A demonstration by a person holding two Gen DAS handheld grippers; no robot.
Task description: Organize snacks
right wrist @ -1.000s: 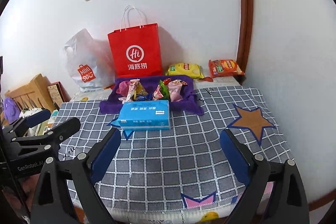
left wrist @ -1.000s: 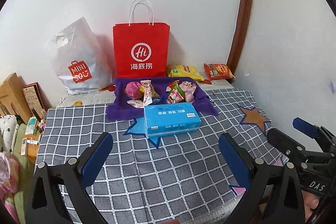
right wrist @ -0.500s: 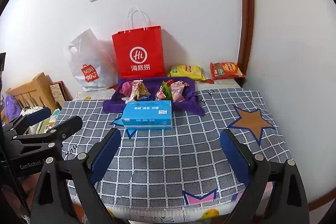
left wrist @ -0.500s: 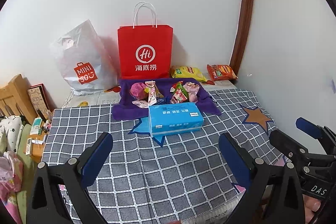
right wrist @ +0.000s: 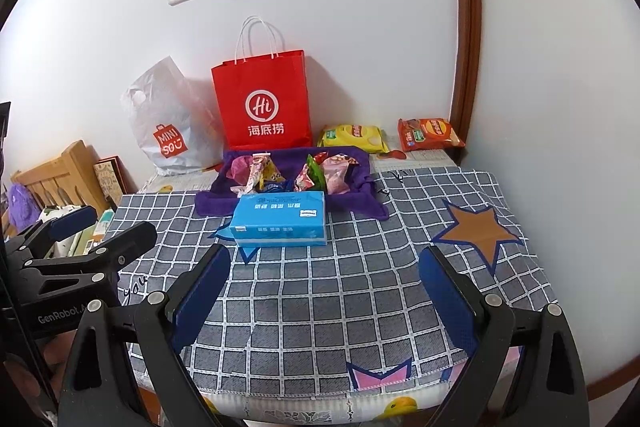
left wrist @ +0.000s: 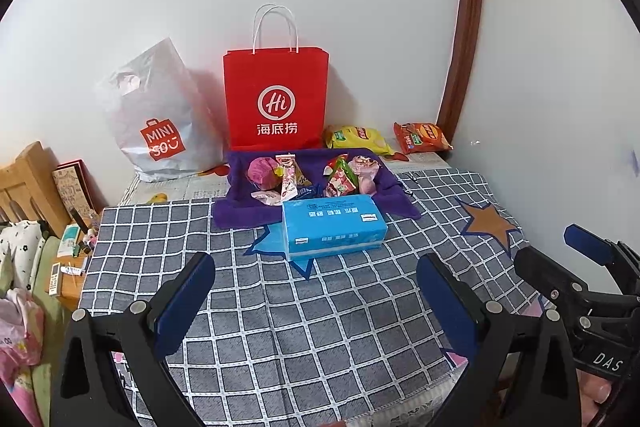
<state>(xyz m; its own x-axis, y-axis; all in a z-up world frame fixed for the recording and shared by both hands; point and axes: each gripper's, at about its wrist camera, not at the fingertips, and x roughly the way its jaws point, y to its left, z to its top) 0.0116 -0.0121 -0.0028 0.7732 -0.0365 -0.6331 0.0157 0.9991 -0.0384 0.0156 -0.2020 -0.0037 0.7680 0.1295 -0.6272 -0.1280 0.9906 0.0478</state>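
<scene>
Two grippers, the left gripper [left wrist: 316,301] and the right gripper [right wrist: 324,291], hovered wide apart and empty. Several wrapped snacks [left wrist: 316,175] lay on one purple cloth [left wrist: 240,215] behind one blue tissue pack [left wrist: 334,227]; two chip bags [left wrist: 358,139] sat by the wall.

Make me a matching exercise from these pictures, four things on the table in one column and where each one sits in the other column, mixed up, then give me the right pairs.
Things:
1. red paper bag
2. blue tissue pack
3. orange chip bag
4. white plastic bag

Places:
A. far right corner, by the brown door frame
B. standing against the wall, right behind the purple cloth
C. in front of the purple cloth, nearest the open claws
D. left of the red paper bag, against the wall

Pairs: 1-B, 2-C, 3-A, 4-D
</scene>
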